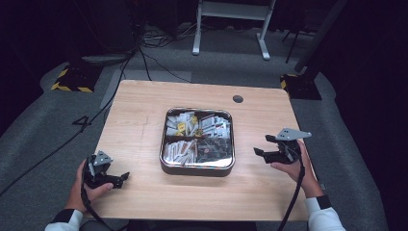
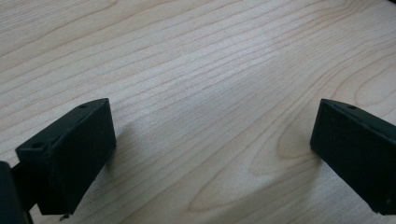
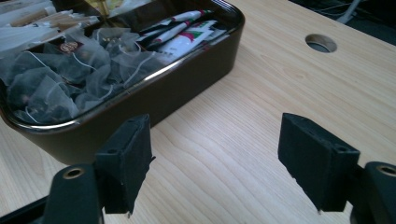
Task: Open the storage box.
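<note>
Grippers, left gripper (image 1: 122, 180) and right gripper (image 1: 262, 145), are sitting spread and empty near the table's (image 1: 144, 120) front corners, nothing yet picked from the tray (image 1: 197, 168).

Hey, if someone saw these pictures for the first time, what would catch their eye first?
Probably the dark tray at the middle of the wooden table, its compartments packed with tea bags and sachets. Then the open, empty tongs on either side: left tongs and right tongs.
</note>
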The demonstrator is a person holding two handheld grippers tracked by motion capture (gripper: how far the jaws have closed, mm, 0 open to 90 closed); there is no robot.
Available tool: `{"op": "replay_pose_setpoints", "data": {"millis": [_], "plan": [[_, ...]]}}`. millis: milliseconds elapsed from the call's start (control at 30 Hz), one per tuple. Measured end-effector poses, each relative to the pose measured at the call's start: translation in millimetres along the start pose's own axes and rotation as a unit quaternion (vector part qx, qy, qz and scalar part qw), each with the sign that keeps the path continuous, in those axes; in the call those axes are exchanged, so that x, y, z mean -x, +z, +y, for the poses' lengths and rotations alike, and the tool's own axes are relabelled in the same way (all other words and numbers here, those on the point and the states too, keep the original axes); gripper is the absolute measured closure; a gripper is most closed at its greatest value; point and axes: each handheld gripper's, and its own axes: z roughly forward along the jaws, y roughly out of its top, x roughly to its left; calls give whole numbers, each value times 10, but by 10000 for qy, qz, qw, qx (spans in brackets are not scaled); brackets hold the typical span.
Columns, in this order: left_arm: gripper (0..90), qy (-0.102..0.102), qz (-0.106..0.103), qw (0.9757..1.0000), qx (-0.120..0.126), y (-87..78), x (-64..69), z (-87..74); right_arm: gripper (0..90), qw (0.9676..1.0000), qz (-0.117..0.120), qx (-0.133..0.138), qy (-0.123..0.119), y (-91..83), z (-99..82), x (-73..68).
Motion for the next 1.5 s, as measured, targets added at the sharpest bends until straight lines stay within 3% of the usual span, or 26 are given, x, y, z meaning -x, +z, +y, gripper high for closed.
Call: {"op": "replay_pose_setpoints", "data": {"millis": [400, 867, 1500], "plan": [[4, 8, 4, 10000, 6, 0, 0, -2, 298, 9989, 298, -85, -354, 288, 360, -170], [4, 9, 6, 10000, 8, 0, 0, -2, 333, 9966, 562, -170, -573, 590, 661, -324], [4, 12, 1, 10000, 8, 0, -1, -3, 332, 9920, 878, -383, -824, 977, 872, -585]]}}
